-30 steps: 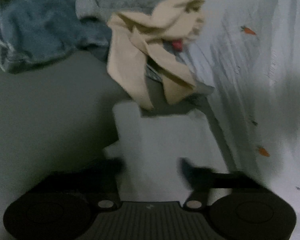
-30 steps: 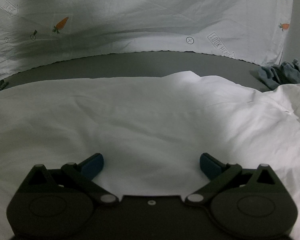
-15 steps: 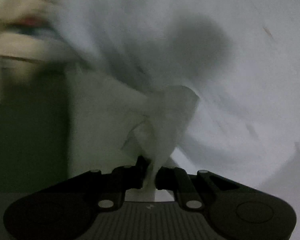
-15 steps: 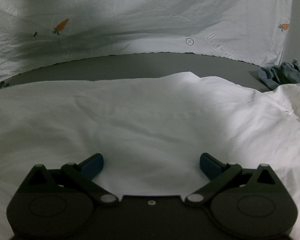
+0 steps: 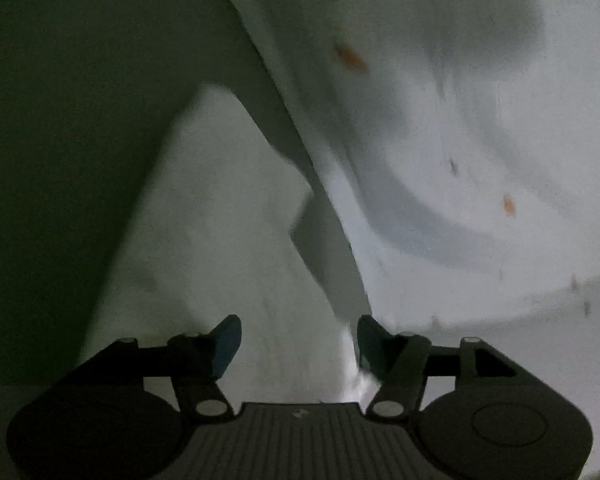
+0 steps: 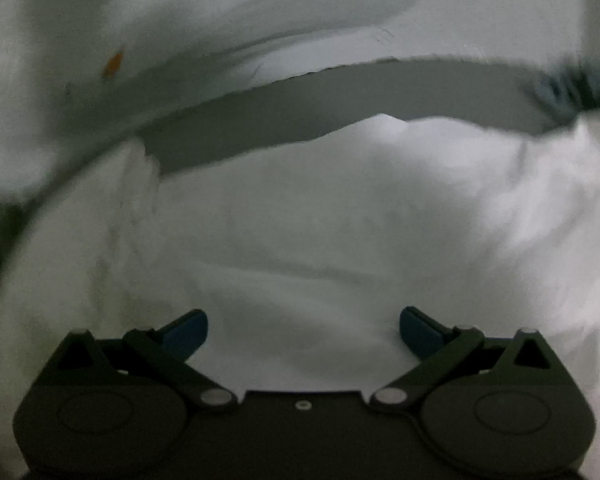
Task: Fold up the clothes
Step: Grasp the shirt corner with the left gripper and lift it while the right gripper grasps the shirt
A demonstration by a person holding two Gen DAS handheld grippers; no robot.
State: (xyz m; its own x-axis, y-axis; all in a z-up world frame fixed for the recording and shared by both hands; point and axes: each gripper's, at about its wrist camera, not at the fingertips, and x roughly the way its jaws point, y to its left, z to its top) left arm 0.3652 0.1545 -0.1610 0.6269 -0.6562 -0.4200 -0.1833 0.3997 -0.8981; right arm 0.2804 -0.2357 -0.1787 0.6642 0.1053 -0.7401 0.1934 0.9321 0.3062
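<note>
Two grippers work one white garment [image 6: 340, 216] lying on a grey surface [image 6: 340, 92], near a carrot-print sheet [image 5: 460, 100]. Left gripper [image 5: 298, 344]: fingers apart, nothing clamped; a folded flap of the garment [image 5: 228, 208] lies between and beyond them, its edge near the right-hand finger. Right gripper [image 6: 303, 330]: fingers spread wide over the cloth, gripping nothing. Both views are blurred, so the seams and outer edges of the cloth cannot be made out. The step in hand appears to be laying a fold. To do it well, pinch a single layer at a corner, keep both hands level, and smooth the crease before moving on; a double layer would likely drag the fold askew.
</note>
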